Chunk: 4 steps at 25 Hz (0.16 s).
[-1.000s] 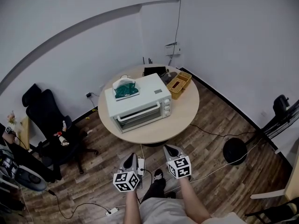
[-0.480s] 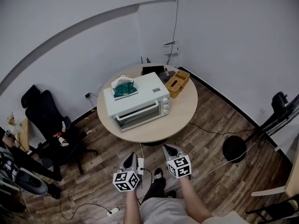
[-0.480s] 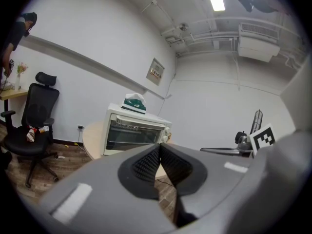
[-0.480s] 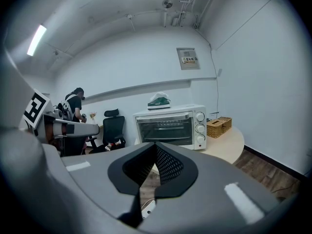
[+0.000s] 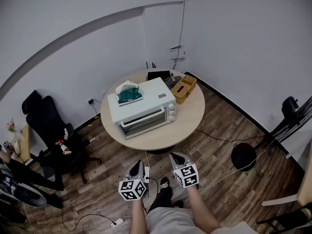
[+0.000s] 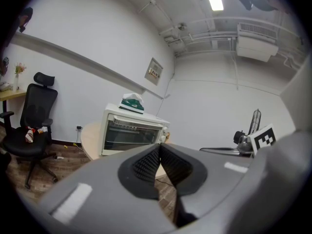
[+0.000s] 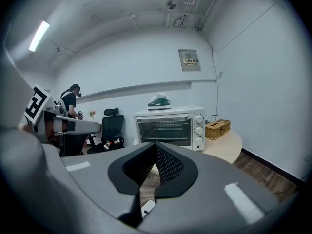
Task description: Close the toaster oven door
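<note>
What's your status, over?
Left hand-held gripper, right hand-held gripper: both shut, empty. Toaster oven door looks already closed. Nothing in front of it.

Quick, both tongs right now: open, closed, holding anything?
Left tongs: closed, nothing between them.
Right tongs: closed, nothing between them.

Oven (image 5: 141, 108) sits on the table (image 5: 192, 126), toward the left edge, its front facing the near edge. A pack (image 5: 128, 92) lies on the oven, at its far left corner. Basket (image 5: 183, 88) stands just right of the oven, by the far edge. On the floor, chair (image 5: 46, 126) left of the table, round stand (image 5: 243, 156) off to the right. Left gripper (image 5: 138, 163) and right gripper (image 5: 174, 155) sit side by side, short of the near edge.
</note>
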Available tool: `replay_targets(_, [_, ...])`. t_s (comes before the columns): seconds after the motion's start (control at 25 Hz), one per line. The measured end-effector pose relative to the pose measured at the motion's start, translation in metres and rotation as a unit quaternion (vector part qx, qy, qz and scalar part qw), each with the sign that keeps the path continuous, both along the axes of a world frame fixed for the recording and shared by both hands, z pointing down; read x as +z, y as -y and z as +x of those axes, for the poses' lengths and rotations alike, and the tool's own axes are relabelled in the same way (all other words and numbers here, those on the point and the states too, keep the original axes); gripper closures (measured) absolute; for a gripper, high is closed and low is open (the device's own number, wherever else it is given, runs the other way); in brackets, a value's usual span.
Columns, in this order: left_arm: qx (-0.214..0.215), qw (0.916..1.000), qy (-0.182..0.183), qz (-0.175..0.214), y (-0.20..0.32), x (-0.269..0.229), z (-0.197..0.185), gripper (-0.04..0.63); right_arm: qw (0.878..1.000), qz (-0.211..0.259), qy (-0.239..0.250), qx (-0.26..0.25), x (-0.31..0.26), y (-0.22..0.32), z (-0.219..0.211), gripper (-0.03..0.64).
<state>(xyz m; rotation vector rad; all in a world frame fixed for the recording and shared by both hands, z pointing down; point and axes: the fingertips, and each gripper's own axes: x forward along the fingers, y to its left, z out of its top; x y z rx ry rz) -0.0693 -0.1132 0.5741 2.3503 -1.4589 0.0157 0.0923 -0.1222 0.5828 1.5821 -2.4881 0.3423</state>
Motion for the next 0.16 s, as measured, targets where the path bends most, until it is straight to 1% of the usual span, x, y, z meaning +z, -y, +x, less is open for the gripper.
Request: replay_targets(0.16, [-0.002,1.0000,-0.002,-0.006,-0.0004,0.0051,-0.0009,0.537,1.000,0.000,0.004,0.003,0.0010,0.0008,0.0012,0.617])
